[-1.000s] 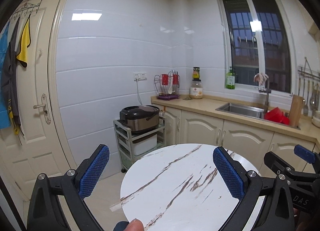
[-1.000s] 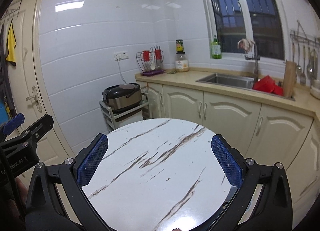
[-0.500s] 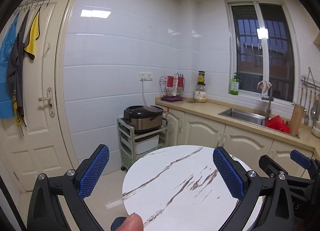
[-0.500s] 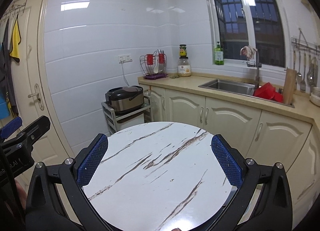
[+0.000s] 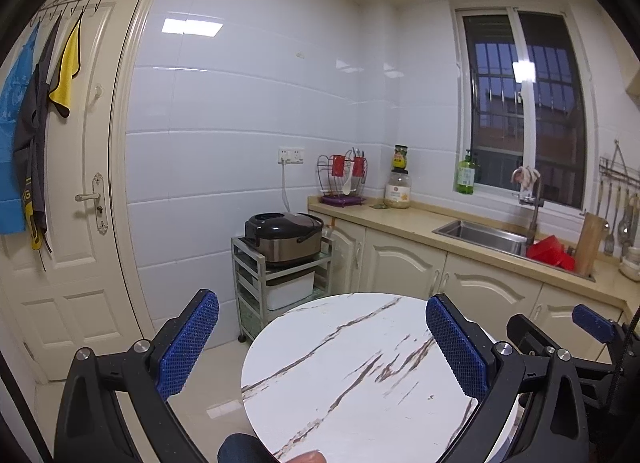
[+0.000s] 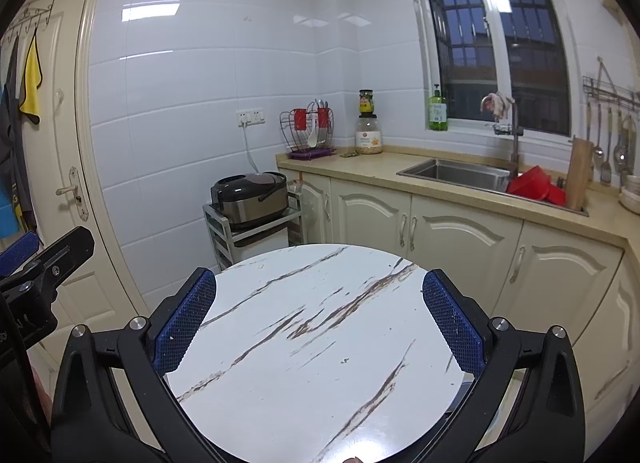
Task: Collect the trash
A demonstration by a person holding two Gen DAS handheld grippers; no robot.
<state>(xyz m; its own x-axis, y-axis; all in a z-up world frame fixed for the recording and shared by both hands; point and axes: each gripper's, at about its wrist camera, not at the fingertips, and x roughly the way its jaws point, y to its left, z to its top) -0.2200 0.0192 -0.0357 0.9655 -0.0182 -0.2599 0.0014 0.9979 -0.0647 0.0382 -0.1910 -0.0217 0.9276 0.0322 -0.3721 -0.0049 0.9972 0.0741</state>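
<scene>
Hovering over a round marbled surface [image 6: 312, 343] in a tiled kitchen: left hand-held gripper [image 5: 322, 347] and right hand-held gripper [image 6: 320, 323], both spread wide, pinching nothing; jar [image 6: 369, 139] label unreadable.

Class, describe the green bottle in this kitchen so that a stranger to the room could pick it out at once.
Find the window above the sink. On its sill, at the left end, stands the green bottle. It is the only green thing there, with a pump top, apart from the stacked jars further left on the counter.
</scene>
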